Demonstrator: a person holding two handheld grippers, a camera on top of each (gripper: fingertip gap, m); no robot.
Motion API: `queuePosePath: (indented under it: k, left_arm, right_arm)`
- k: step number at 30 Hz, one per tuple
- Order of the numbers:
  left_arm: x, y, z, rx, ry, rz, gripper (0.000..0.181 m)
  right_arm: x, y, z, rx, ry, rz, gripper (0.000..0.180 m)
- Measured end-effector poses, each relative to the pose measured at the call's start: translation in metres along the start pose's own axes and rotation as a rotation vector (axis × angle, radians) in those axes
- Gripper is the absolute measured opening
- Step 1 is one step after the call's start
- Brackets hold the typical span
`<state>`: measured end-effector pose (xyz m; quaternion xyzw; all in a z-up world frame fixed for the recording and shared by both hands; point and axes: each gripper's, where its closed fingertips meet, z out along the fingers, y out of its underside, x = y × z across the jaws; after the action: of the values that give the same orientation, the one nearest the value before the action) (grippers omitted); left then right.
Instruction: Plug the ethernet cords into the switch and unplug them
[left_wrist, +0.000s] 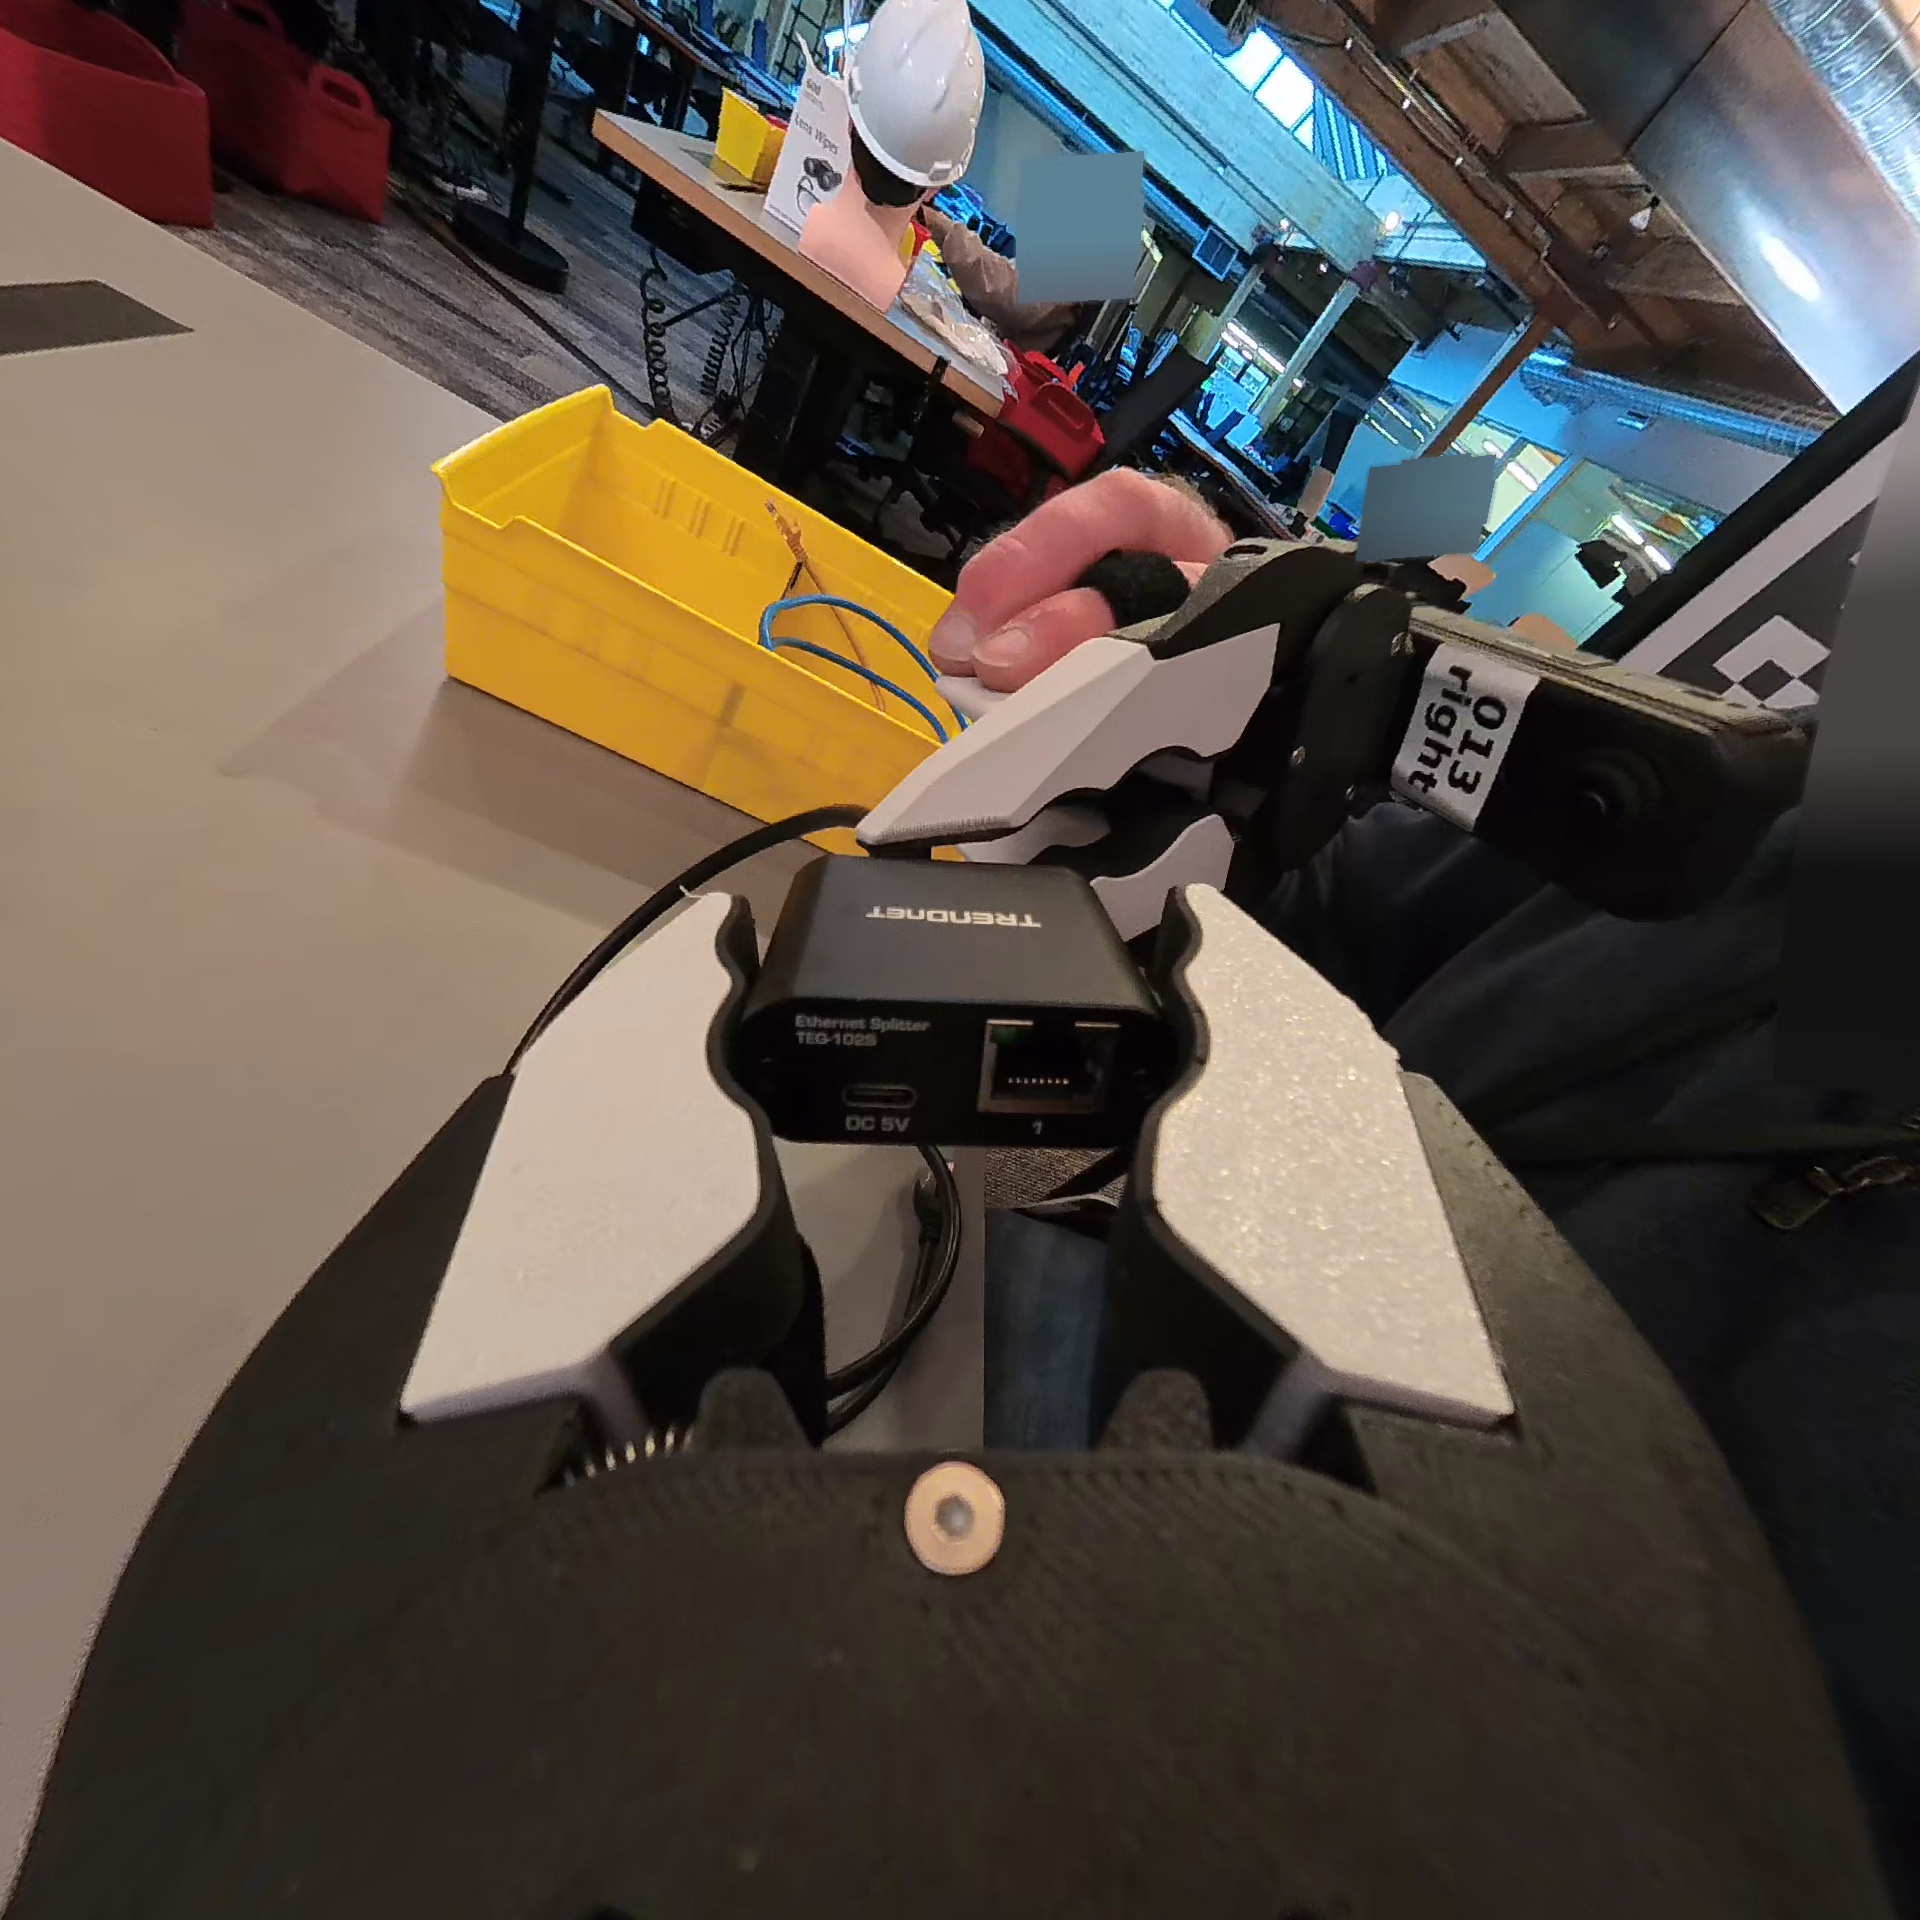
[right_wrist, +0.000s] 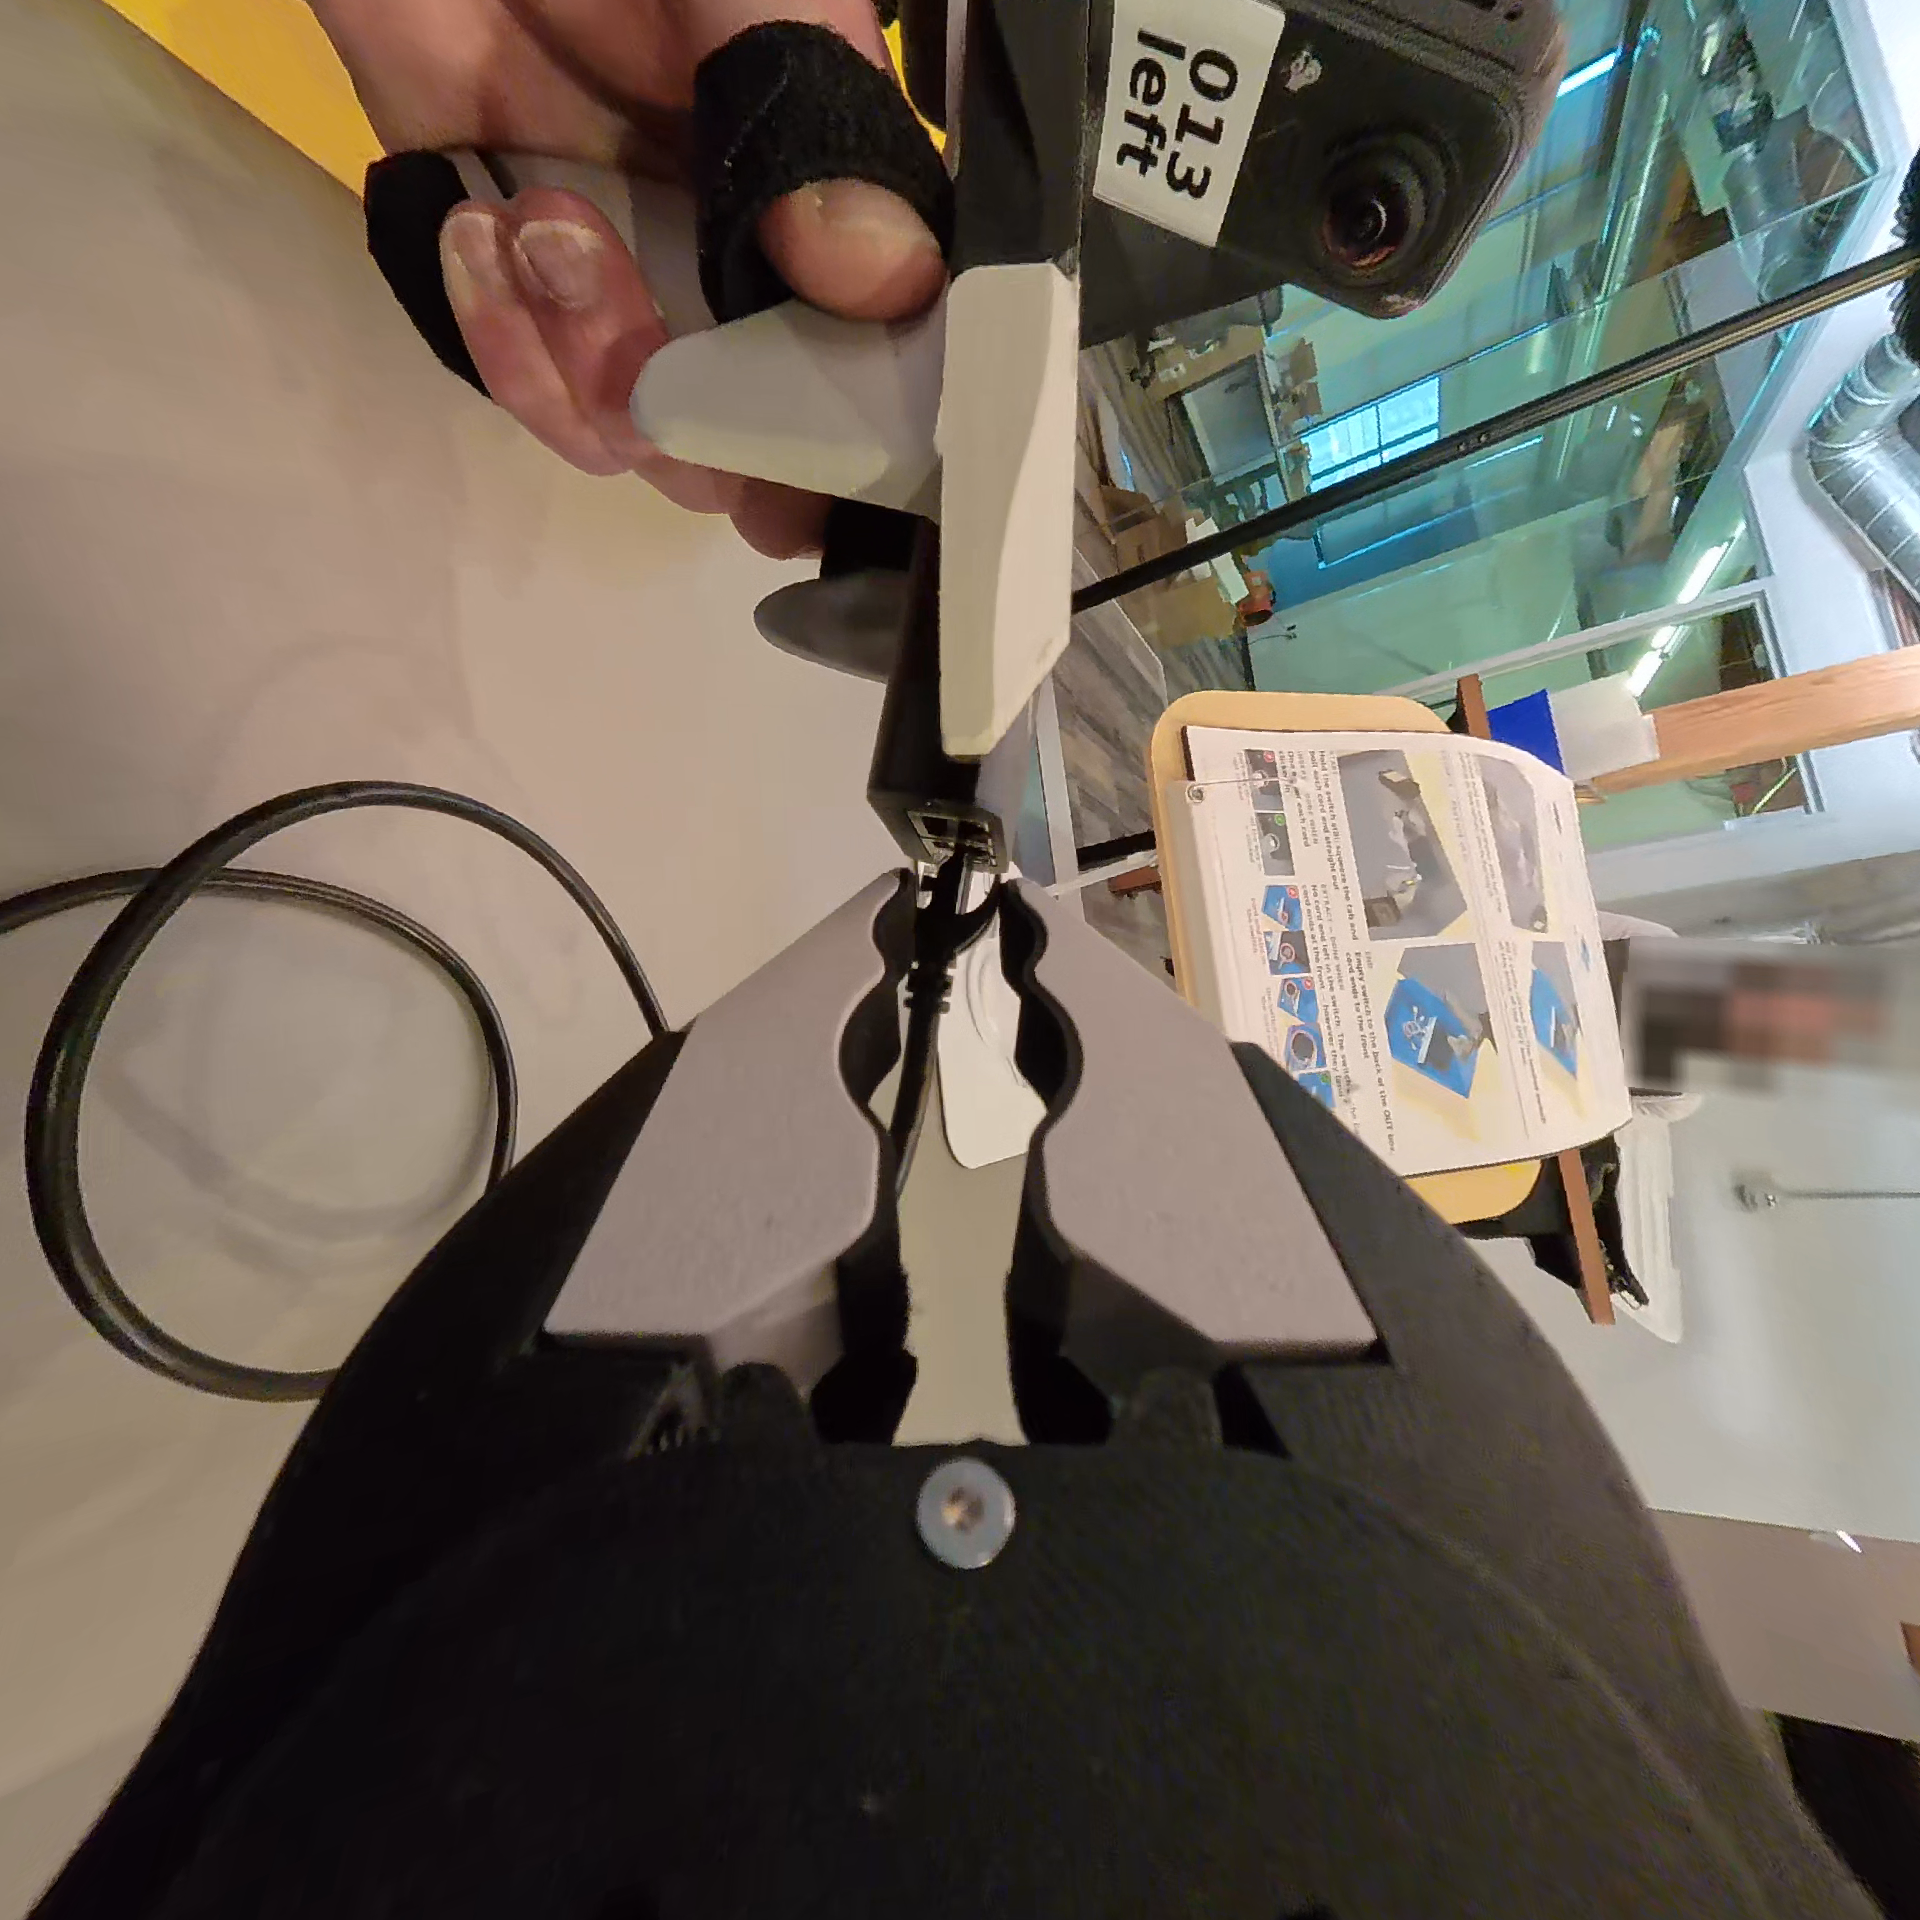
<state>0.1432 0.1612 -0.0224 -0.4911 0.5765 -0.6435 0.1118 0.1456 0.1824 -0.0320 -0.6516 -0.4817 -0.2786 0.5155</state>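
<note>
My left gripper is shut on the black switch, gripping its two sides and holding it over the table edge. An empty ethernet port faces this camera. My right gripper meets the switch's far end. In the right wrist view the right gripper is shut on the plug of a black ethernet cord, right at a port on the switch. How deep the plug sits is hidden. The cord loops on the table.
A yellow bin holding a blue cord stands on the grey table behind the switch. An instruction sheet rests on a wooden stand beyond the table edge. The person's dark-clothed lap is at the right. My left and right fingertips are right by each other.
</note>
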Motion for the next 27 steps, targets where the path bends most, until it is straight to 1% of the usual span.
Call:
queuePosePath:
  k: [2, 5, 10, 13, 17, 19, 20, 22, 24, 27]
  left_arm:
    - [0.0, 0.001, 0.001, 0.001, -0.003, 0.0, 0.074]
    - [0.002, 0.001, 0.002, -0.003, 0.004, 0.001, 0.073]
    - [-0.002, 0.005, 0.003, -0.012, 0.003, -0.027, 0.073]
    - [-0.002, 0.003, 0.002, 0.008, 0.017, -0.029, 0.073]
    - [0.001, -0.006, -0.004, 0.04, 0.025, -0.014, 0.073]
    - [-0.013, -0.024, -0.028, 0.143, -0.014, -0.04, 0.073]
    - [-0.016, -0.029, -0.036, 0.149, -0.034, -0.024, 0.073]
    - [-0.015, -0.027, -0.033, 0.103, -0.077, 0.032, 0.073]
    - [-0.015, -0.018, -0.025, 0.048, -0.09, 0.047, 0.073]
    - [-0.025, -0.018, -0.031, 0.066, -0.116, 0.018, 0.073]
  right_arm:
    - [-0.001, 0.0, -0.001, -0.006, 0.0, -0.003, 0.014]
    - [-0.002, -0.001, -0.002, -0.021, -0.004, -0.061, 0.011]
    - [-0.014, 0.002, 0.001, -0.074, -0.087, -0.198, 0.01]
    - [-0.009, 0.002, 0.001, -0.077, -0.091, -0.203, 0.01]
    - [0.001, 0.003, -0.003, -0.068, -0.05, -0.083, 0.01]
    - [0.005, 0.017, -0.008, -0.097, -0.037, -0.035, 0.009]
    - [0.006, 0.02, -0.011, -0.099, -0.038, -0.031, 0.01]
    - [0.012, 0.026, -0.014, -0.129, -0.033, 0.001, 0.01]
    - [0.031, 0.032, -0.023, -0.122, 0.005, 0.064, 0.01]
    - [0.069, 0.042, -0.044, -0.129, 0.101, 0.13, 0.01]
